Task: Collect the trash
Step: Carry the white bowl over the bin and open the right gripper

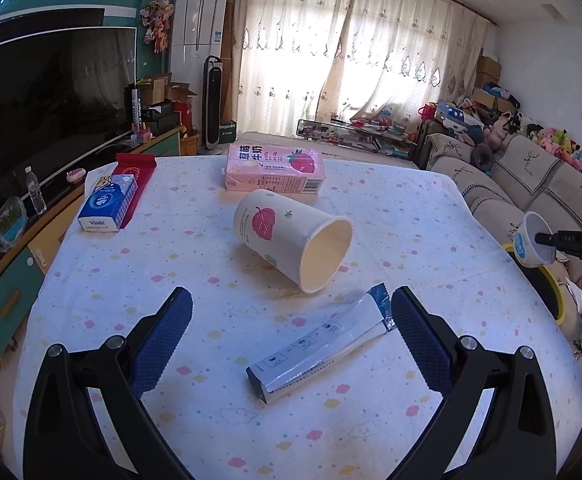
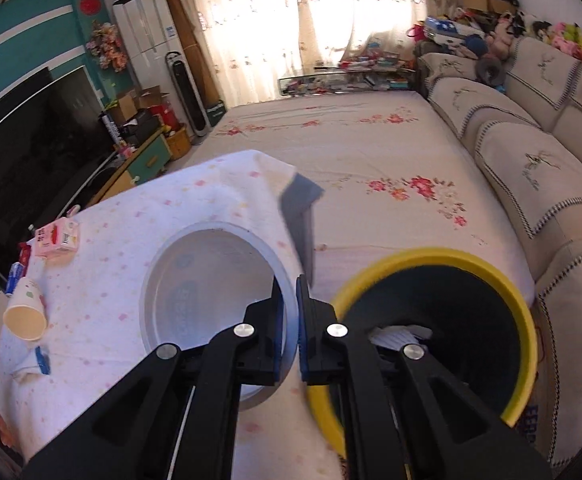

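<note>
A small white plastic cup [image 2: 211,304] with a blue label hangs in the air, its rim pinched by my right gripper [image 2: 295,308], which is shut on it; the same cup [image 1: 534,240] shows at the right edge of the left wrist view. Just right of it stands the yellow-rimmed black bin [image 2: 451,328] with crumpled paper inside. My left gripper [image 1: 291,320] is open above the table, with a flattened silver-and-white wrapper [image 1: 323,348] lying between its fingers. Beyond it a paper cup [image 1: 291,240] with a red leaf lies on its side.
A pink strawberry milk carton [image 1: 275,168] sits at the table's far side, a blue tissue pack [image 1: 109,208] on a red packet at the far left. The table wears a white dotted cloth [image 1: 211,280]. A sofa [image 2: 531,160] runs along the right, a TV [image 1: 43,100] on the left.
</note>
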Motion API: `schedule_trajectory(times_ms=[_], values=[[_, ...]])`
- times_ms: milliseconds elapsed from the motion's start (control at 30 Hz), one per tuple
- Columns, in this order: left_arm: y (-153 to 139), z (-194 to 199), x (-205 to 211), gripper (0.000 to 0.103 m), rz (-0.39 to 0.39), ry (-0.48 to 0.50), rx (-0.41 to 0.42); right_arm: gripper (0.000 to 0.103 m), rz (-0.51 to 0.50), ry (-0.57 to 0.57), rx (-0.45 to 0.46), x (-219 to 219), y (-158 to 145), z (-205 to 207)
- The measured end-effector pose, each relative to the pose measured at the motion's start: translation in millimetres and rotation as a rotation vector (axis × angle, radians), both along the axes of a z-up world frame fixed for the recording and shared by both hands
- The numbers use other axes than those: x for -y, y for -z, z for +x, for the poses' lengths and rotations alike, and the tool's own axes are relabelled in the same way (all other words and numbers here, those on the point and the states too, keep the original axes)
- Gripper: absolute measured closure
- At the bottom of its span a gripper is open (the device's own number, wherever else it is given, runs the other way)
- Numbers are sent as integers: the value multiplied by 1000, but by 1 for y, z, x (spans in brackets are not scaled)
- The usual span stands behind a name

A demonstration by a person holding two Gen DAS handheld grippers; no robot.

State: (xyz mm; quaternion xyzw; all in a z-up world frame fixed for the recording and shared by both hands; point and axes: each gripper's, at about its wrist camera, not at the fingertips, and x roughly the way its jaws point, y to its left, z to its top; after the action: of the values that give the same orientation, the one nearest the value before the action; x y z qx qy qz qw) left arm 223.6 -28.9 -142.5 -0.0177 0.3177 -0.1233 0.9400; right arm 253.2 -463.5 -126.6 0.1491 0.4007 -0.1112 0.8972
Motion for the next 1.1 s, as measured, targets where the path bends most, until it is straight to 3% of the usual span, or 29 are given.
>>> schedule_trajectory(times_ms=[233,467,667,1100], values=[[7,6,1,5,-12,19,-39,97,1,142,-94,54,52,-18],[13,12,6,5,-6,34,-72,92,-23,228,-153,76,77,-23],[19,18,7,5,-28,56,-118,70,-71,250,-128,75,67,-30],[30,27,20,5,-21,116,-190,63,-105,183,-31,42,36,-41]])
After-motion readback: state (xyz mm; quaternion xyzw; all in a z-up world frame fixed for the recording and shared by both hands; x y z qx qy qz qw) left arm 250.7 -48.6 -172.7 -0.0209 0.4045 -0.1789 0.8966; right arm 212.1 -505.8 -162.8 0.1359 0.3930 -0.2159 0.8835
